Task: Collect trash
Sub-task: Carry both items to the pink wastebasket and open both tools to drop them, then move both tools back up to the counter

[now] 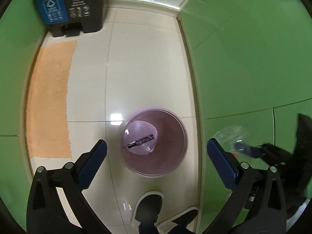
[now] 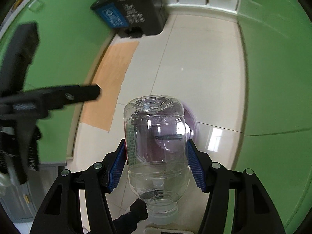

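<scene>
A pink waste bin (image 1: 156, 144) stands on the floor below my left gripper (image 1: 156, 152), which is open and empty above it. Inside the bin lies a dark wrapper (image 1: 140, 141). My right gripper (image 2: 156, 152) is shut on a clear plastic bottle (image 2: 156, 148), base pointing forward, cap toward the camera. The bin (image 2: 192, 120) shows behind the bottle. In the left wrist view the bottle (image 1: 231, 134) and the right gripper (image 1: 251, 150) appear at the right, over the green surface.
A black recycling bin with a blue label (image 1: 72, 7) stands at the far end of the tiled floor. An orange mat (image 1: 50, 101) lies at the left. Green panels (image 1: 243, 58) flank both sides. My shoes (image 1: 148, 208) are near the pink bin.
</scene>
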